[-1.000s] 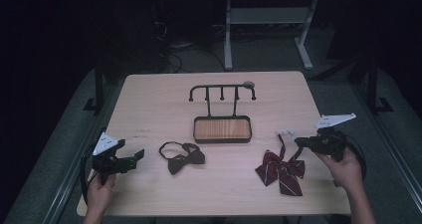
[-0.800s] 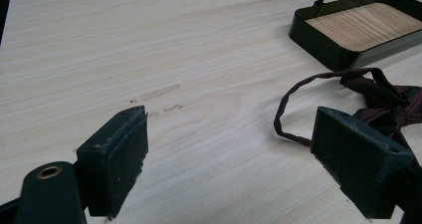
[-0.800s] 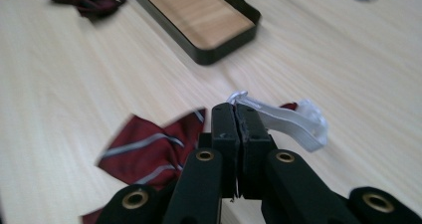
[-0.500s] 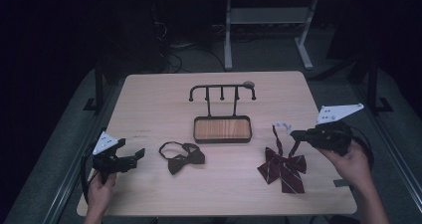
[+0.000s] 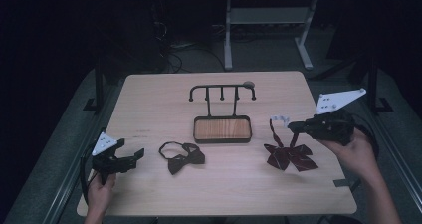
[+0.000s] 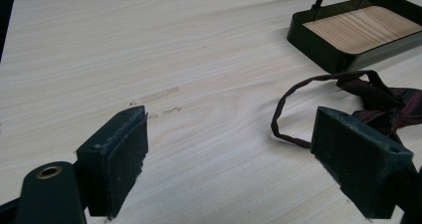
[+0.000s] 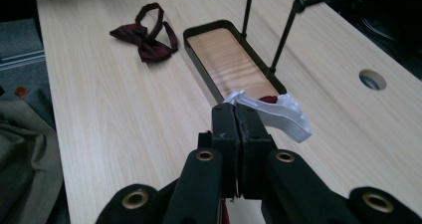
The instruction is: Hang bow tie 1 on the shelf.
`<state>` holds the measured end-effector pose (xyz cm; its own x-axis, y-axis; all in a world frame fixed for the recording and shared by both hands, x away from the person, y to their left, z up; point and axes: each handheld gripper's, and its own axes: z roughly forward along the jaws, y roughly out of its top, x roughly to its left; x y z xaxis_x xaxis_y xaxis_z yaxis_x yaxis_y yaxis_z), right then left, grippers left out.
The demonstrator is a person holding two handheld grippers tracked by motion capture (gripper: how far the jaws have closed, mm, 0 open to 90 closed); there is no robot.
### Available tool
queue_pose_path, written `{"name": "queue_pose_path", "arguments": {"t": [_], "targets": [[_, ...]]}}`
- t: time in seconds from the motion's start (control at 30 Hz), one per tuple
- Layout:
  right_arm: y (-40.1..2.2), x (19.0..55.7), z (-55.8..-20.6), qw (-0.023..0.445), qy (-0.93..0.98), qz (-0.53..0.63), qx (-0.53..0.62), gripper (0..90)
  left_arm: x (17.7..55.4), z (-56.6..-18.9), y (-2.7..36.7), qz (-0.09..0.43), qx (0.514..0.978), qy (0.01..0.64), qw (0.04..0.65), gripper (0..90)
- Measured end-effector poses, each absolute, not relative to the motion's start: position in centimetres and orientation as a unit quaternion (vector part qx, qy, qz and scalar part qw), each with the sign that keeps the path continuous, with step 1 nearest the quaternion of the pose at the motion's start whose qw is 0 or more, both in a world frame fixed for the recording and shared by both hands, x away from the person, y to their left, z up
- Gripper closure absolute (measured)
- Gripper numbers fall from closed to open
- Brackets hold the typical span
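A dark red bow tie with a white strap hangs from my right gripper, which is shut on the strap; the bow's lower part rests on the table. In the right gripper view the white strap sticks out past the closed jaws. A second dark bow tie with a loop strap lies left of centre. My left gripper is open beside it, with the loop lying between and beyond its pads.
A black rack with hooks stands over a wood-lined tray at the table's middle. A round cable hole is behind it. Beyond the wooden table is a dark floor with a metal stand.
My right gripper has risen and moved back-left, lifting the red bow tie by its white strap so it trails on the table. The left gripper has barely moved.
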<state>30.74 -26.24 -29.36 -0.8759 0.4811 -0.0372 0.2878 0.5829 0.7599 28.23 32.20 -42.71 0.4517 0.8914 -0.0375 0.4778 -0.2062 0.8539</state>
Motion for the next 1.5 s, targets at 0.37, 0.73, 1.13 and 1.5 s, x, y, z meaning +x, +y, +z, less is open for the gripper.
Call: {"name": "queue_pose_path", "arguments": {"t": [0.37, 0.73, 1.13, 1.5], "targets": [[-24.0, 33.0, -27.3, 0.102, 0.889, 0.406, 0.184, 88.0, 28.0, -42.5, 32.5, 0.247, 0.742, 0.452, 0.428, 14.5], [-21.5, 35.2, -26.3, 0.092, 0.903, 0.389, 0.155, 88.0, 28.0, -42.6, 32.4, 0.249, 0.742, 0.452, 0.427, 14.5], [-19.7, 37.4, -24.9, 0.085, 0.906, 0.389, 0.143, 87.9, 27.9, -42.5, 32.5, 0.249, 0.742, 0.450, 0.430, 14.5], [-18.6, 40.3, -24.1, 0.099, 0.906, 0.379, 0.163, 87.9, 27.9, -42.5, 32.5, 0.248, 0.745, 0.447, 0.429, 14.5]]}}
